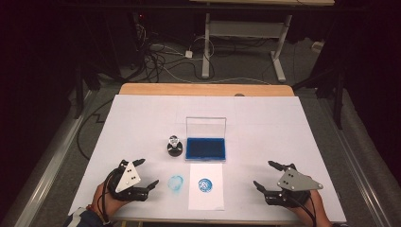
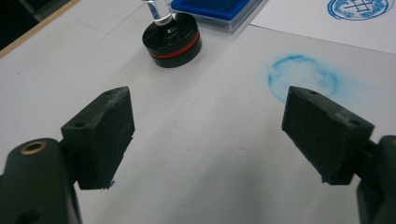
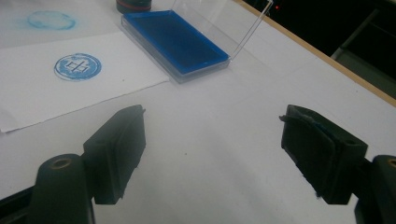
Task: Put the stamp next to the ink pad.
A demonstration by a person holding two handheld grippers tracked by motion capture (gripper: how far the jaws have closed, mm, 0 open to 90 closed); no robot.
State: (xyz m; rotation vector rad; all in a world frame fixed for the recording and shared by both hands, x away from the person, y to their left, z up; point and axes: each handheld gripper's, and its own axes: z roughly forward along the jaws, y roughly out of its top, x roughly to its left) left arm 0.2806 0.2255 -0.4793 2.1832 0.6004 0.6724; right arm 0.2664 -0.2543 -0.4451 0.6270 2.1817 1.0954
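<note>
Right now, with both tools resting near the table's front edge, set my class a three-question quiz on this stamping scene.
1. True or false: the round black stamp with the clear knob stands inside the blue ink pad in its open clear case.
2. Which blue mark is sharp: A, the one on the white paper sheet, or B, the smudged ring on the white table cover?
3. Complete: both the left tool and the right tool have jaws that are ____.

Key: 1 false, it stands left of the pad; 2 A; 3 open, holding nothing.
</note>
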